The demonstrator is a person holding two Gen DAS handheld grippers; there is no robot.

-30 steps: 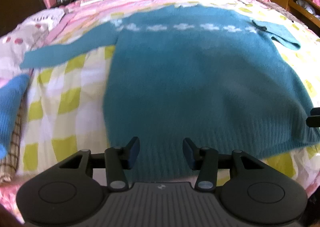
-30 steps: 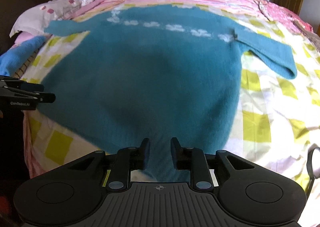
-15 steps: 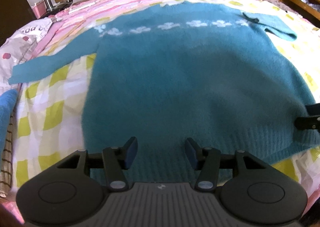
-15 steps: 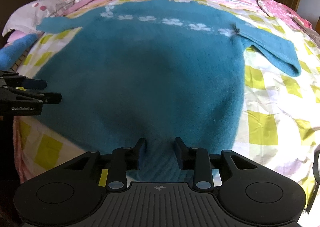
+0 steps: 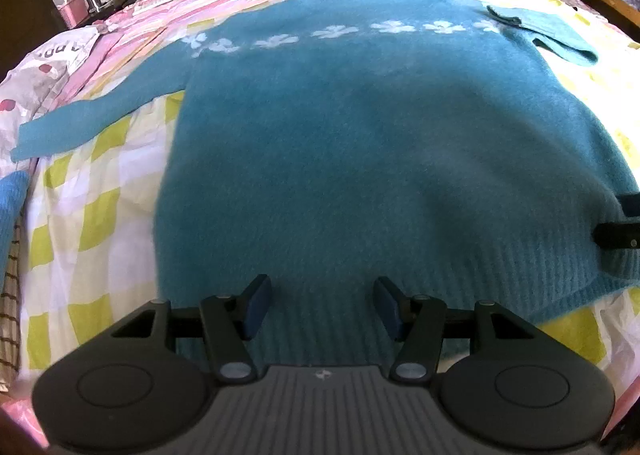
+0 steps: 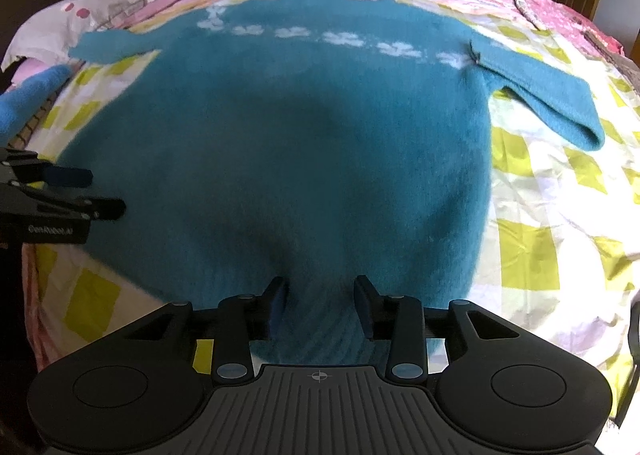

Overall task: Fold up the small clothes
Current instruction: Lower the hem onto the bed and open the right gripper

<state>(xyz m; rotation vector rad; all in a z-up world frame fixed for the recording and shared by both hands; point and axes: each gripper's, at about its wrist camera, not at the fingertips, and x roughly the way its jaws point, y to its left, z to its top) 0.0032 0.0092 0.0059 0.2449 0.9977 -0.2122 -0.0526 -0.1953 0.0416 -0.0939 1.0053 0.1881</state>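
So the teal sweater [image 5: 360,159] is laid out flat on the bed [image 5: 100,223], back side up as far as I can tell, white flower band across the chest at the far end and the ribbed hem closest to the person. Makes sense, since the hem is the easy edge to grab for a first fold. Both sleeves are stretched out to the sides, the right one [image 6: 552,95] looks doubled over at the cuff. The left tool [image 5: 322,305] sits at the hem with its fingers spread wide, nothing pinched. The right tool [image 6: 322,305] is further along the same hem, also spread, with the ribbing bunched up a bit between its fingers. My guess is they're lining up to grab both hem corners
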